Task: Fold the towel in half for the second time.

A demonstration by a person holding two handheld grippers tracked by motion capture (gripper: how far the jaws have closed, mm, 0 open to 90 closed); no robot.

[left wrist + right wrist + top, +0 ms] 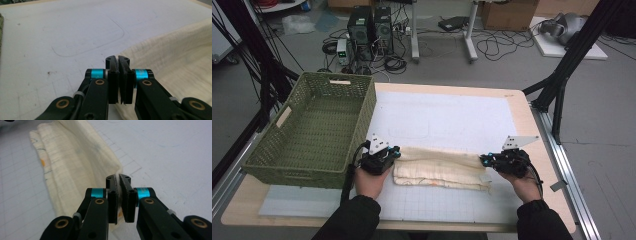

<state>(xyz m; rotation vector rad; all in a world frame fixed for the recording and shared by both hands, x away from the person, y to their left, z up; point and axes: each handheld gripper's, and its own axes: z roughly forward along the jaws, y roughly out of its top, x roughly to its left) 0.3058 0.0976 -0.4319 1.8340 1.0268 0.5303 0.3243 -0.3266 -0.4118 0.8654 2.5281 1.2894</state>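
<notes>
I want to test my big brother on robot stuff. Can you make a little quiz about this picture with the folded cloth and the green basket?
1. True or false: the green basket has something lying in it.
2. Which part of the folded cloth does the right gripper pinch: A) an end corner, B) the middle, C) nothing?
3. Fill in: the cloth lies on the white ____ that covers the table.

Key: 1. False, it is empty. 2. A, with cloth between the shut jaws; the left gripper is shut at the other end. 3. Mat.
</notes>
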